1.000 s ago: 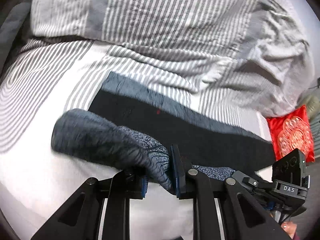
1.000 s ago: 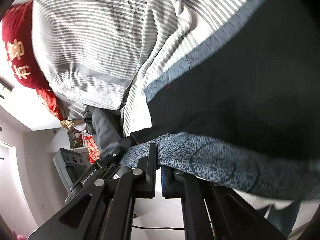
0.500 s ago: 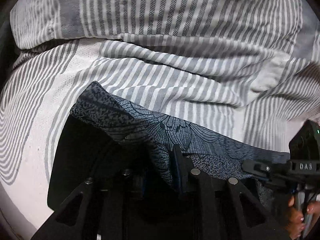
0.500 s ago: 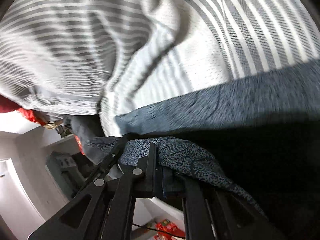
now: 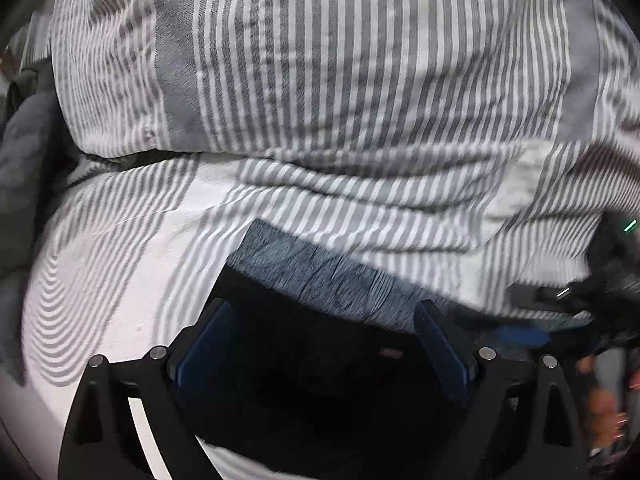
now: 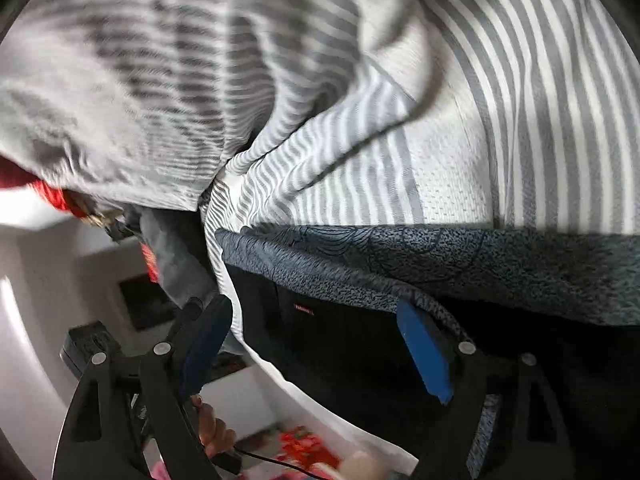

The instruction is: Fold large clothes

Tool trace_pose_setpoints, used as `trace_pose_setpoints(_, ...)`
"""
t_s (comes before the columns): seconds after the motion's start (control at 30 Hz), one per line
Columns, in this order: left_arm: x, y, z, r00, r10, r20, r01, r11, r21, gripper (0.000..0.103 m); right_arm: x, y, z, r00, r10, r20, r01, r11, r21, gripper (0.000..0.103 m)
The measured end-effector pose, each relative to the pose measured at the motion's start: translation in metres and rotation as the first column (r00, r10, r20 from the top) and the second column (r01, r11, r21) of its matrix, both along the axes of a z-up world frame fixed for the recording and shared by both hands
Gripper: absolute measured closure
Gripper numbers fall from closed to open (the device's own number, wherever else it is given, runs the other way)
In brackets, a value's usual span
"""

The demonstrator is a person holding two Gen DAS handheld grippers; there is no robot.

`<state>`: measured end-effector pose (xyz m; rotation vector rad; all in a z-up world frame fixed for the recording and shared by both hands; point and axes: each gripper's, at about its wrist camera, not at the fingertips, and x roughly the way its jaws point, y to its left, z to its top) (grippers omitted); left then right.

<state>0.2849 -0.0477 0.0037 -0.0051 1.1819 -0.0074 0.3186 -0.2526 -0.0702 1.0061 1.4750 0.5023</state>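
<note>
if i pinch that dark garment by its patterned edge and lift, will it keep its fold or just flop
Likely flop: the dark garment is soft cloth whose patterned edge already curls and drapes. It probably sags between grip points, so lifting with both open grippers suits it better. It looks fairly light and may drag on the striped bedding.

Under me: a bedsheet (image 5: 120,288), white with grey wavy stripes, lying rumpled into folds toward its far side. Behind it I see a bulky striped duvet (image 5: 360,80), grey and white in straight bands, heaped along the sheet's far edge and resting on it. From my right camera, off the bed's edge: red fabric (image 6: 56,196) showing beside the duvet, a dark boxy unit (image 6: 92,348) against a pale wall (image 6: 36,288), and red-patterned items (image 6: 304,448) on the floor, too blurred to identify.
</note>
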Motion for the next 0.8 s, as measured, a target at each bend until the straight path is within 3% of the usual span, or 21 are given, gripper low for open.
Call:
trace_pose_setpoints(0.13, -0.015, -0.016, -0.005, 0.998, -0.034, -0.057, 0.035, 0.999, 0.011, 0.010, -0.019, -0.013, 0.029, 0.995, -0.001, 0.097, 0.012, 0.994, -0.109, 0.016)
trace_pose_setpoints(0.23, -0.036, -0.034, -0.008, 0.992, -0.101, -0.082, 0.101, 0.995, 0.003, 0.010, -0.051, -0.042, 0.039, 0.994, -0.016, 0.109, 0.036, 0.982, -0.184, 0.016)
trace_pose_setpoints(0.4, -0.069, -0.076, -0.014, 0.965, -0.231, -0.123, 0.230, 0.973, -0.019, 0.010, -0.141, -0.102, 0.058, 0.988, -0.087, 0.130, 0.130, 0.917, -0.376, 0.016)
trace_pose_setpoints(0.6, -0.122, -0.142, -0.019, 0.886, -0.446, -0.128, 0.440, 0.895, -0.073, 0.010, -0.281, -0.169, 0.071, 0.947, -0.295, 0.129, 0.317, 0.784, -0.534, 0.016)
trace_pose_setpoints(0.67, -0.138, -0.158, -0.019, 0.862, -0.491, -0.124, 0.481, 0.870, -0.108, 0.010, -0.330, -0.186, 0.068, 0.919, -0.378, 0.112, 0.372, 0.739, -0.562, 0.016)
trace_pose_setpoints(0.8, -0.185, -0.198, -0.026, 0.771, -0.625, -0.124, 0.616, 0.781, -0.105, 0.010, -0.422, -0.211, 0.057, 0.829, -0.555, 0.071, 0.493, 0.664, -0.562, 0.016)
